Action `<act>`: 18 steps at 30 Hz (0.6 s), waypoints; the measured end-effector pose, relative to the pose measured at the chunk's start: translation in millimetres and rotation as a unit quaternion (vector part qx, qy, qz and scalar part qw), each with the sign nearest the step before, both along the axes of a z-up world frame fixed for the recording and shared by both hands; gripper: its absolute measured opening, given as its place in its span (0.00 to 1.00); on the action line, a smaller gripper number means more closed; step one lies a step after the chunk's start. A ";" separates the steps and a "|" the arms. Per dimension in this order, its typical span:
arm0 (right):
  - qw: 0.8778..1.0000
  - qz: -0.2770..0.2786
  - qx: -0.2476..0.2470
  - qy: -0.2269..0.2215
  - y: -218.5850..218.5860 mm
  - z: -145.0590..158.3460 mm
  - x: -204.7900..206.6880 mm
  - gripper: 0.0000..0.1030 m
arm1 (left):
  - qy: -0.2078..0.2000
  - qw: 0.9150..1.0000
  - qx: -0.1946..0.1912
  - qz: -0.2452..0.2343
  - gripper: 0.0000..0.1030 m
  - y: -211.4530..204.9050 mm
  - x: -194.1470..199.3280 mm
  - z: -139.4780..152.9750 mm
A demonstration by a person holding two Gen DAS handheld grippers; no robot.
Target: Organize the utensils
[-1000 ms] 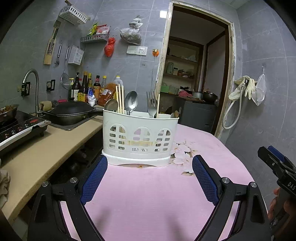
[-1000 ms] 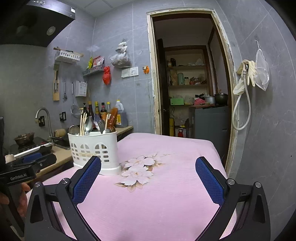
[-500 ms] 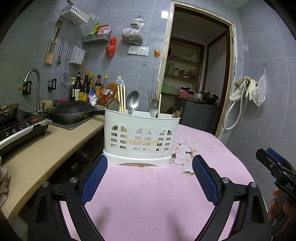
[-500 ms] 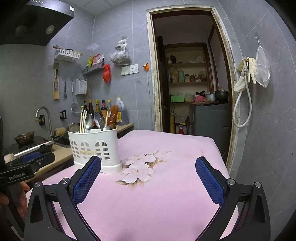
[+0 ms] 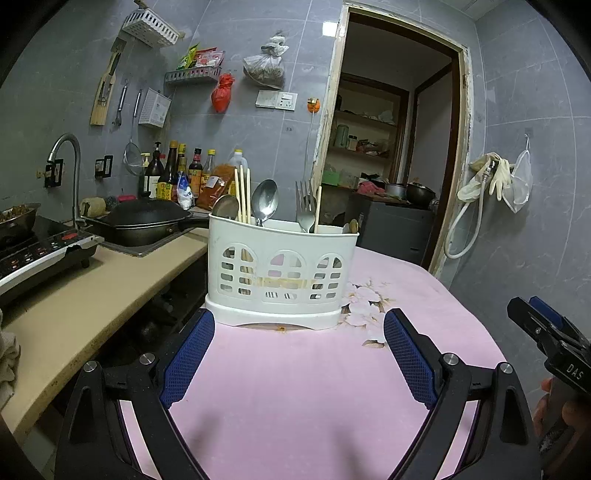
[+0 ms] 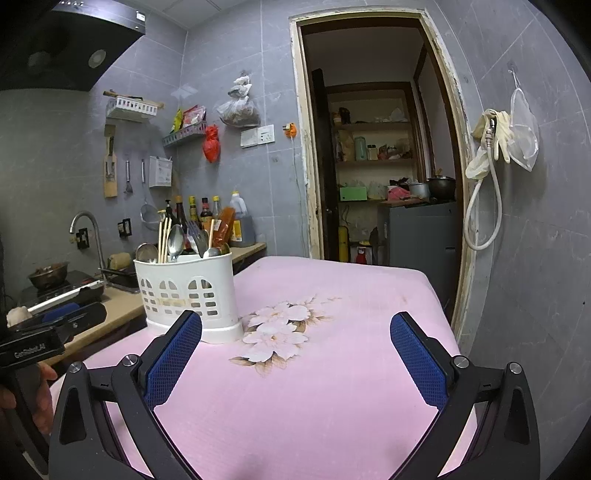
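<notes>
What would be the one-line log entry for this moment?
left gripper: open, empty | right gripper: open, empty | utensil holder: upright on pink tablecloth, utensils inside

Low tabletop views toward the doorway wall, sharing the caddy (image 5: 282,273); left nearer.

We see a small kitchen with grey tiled walls (image 6: 229,48). A table with a pink flowered cloth (image 6: 332,369) sits in the middle. On the left is a tan counter (image 5: 85,295) with a black wok (image 5: 147,218), a curved tap (image 5: 68,162) and a cooktop (image 5: 40,251). Sauce bottles (image 5: 181,166) stand at the far end of the counter. A red bag (image 6: 211,142) and a white rack (image 5: 151,22) hang on the far wall. A black hood (image 6: 62,40) hangs high on the left. An open doorway (image 6: 373,147) leads to a dim room with shelves (image 6: 373,160). Gloves and a white hose (image 6: 484,206) hang on the right wall.
</notes>
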State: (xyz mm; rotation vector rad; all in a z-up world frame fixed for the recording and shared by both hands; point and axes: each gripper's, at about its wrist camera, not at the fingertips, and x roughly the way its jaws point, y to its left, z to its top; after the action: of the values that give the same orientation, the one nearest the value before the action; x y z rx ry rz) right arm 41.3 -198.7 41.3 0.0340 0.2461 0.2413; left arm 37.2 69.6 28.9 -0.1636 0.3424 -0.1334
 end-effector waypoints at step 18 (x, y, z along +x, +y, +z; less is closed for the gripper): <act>1.000 -0.001 0.002 0.005 -2.4 -2.6 1.1 1.00 | 0.005 1.000 0.000 0.000 0.87 -0.8 0.7 -1.0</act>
State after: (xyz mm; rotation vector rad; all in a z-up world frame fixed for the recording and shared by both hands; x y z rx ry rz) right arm 42.4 -201.1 38.7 0.0398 0.2550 0.2402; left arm 37.9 68.8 27.9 -0.1650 0.3520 -0.1325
